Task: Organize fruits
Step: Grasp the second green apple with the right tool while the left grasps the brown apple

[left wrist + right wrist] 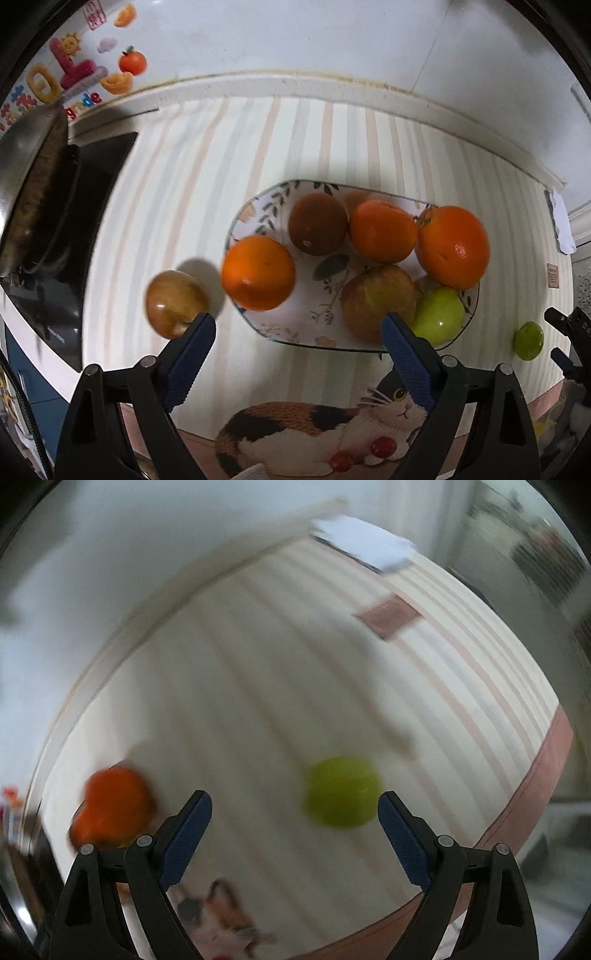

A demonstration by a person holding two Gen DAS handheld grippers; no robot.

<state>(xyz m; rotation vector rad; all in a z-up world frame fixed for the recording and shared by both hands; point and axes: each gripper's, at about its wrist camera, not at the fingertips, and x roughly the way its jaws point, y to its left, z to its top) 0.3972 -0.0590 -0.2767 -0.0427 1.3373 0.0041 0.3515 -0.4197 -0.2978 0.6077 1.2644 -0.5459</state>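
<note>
Both pairs of jaws stand wide apart, gripping nothing, above a pale striped tablecloth with a calico cat print (325, 432). Beyond sits an oval leaf-patterned plate (255, 210) of oranges and apples; a small green fruit (341, 792) lies apart. White wall (295, 33) behind.

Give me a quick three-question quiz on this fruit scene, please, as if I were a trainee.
1. True or false: the left gripper is clamped on an orange.
2. How many fruits lie off the plate, on the cloth?
3. Which fruit lies ahead of the open right gripper? A) red apple B) green fruit C) orange

Key:
1. False; its jaws are open and hold nothing.
2. Two: a red apple left of the plate and a small green fruit to its right.
3. B, the green fruit.
</note>
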